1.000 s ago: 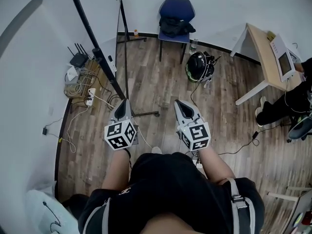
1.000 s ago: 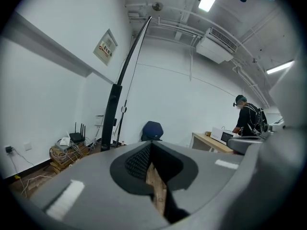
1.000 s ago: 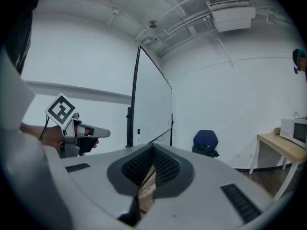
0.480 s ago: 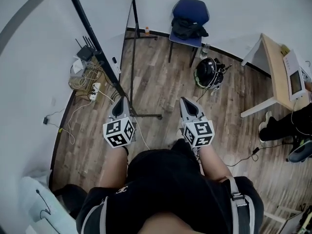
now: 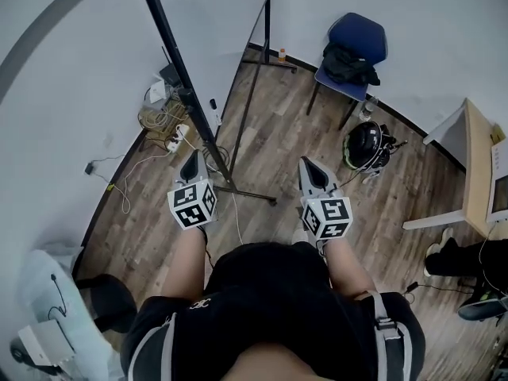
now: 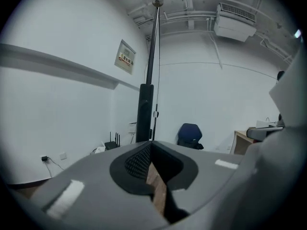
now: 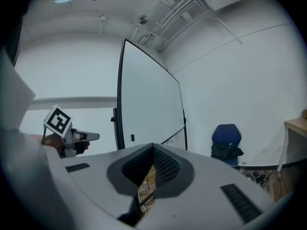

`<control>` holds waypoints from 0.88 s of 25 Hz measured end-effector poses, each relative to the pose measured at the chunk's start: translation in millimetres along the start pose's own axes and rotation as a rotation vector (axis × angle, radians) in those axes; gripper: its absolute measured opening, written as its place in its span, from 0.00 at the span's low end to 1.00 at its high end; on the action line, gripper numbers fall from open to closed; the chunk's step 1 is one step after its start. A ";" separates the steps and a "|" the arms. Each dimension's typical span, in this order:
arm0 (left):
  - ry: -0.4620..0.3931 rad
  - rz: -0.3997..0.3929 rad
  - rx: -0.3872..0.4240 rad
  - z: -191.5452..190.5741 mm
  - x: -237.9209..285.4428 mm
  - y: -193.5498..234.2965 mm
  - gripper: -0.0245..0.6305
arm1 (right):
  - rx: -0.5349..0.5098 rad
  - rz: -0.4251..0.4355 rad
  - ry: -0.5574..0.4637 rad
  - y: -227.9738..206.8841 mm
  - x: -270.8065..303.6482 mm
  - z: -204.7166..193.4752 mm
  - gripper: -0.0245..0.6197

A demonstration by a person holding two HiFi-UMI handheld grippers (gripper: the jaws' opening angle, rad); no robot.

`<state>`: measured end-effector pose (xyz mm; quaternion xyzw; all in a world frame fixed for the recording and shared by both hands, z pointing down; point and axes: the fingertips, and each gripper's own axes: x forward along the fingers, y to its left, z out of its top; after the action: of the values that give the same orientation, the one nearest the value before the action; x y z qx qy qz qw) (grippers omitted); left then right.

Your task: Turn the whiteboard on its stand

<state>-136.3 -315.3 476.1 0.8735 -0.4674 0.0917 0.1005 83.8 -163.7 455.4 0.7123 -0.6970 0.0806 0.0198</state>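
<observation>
The tall white whiteboard with a thin black frame (image 7: 148,99) stands upright on the wood-plank floor (image 5: 270,133) just ahead of the person, turned so that they meet it almost edge-on, with its near edge closest and its face running away toward the white wall. Nothing touches it, so the turning looks not yet begun. Its black metal stand (image 5: 208,133) holds it on an upright with a clamp partway up, and a foot bar lies flat on the floor under the whiteboard. The left gripper (image 5: 193,157) is held about level, aimed at that near upright, close to it but apart, its fingers pressed together with nothing between them. This reads as a line-up for pushing or taking the near edge, where a swing of the panel would get the most leverage. The right gripper (image 5: 308,163) sits farther from the whiteboard, on the side of its open face, fingers likewise pressed together and empty, probably kept ready to steady or help push. In the head view, a tangle of cables and small boxes (image 5: 163,117) lies by the wall left of the whiteboard's stand, a blue chair with a dark bag (image 5: 357,42) stands beyond the whiteboard's far edge, and a black helmet (image 5: 367,144) and a pale wooden desk (image 5: 475,157) sit well to its right
</observation>
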 end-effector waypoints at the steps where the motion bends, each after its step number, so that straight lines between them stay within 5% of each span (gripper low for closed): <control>1: -0.007 0.006 -0.001 2.0 3.7 2.9 0.04 | 0.008 0.000 0.003 -2.7 2.6 -1.9 0.03; 8: -0.060 0.029 0.005 21.1 28.8 19.0 0.04 | 0.008 0.000 -0.008 -15.9 15.8 3.5 0.03; 11: -0.066 -0.013 -0.008 23.8 43.3 16.7 0.24 | 0.006 -0.005 -0.010 -22.4 21.1 7.0 0.03; 22: -0.020 -0.014 0.020 20.7 89.8 27.1 0.34 | 0.006 -0.066 0.014 -34.1 8.6 -4.0 0.03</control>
<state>-108.5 -407.0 481.5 0.8786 -0.4613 0.0869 0.0875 117.6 -170.7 463.4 0.7344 -0.6727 0.0871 0.0253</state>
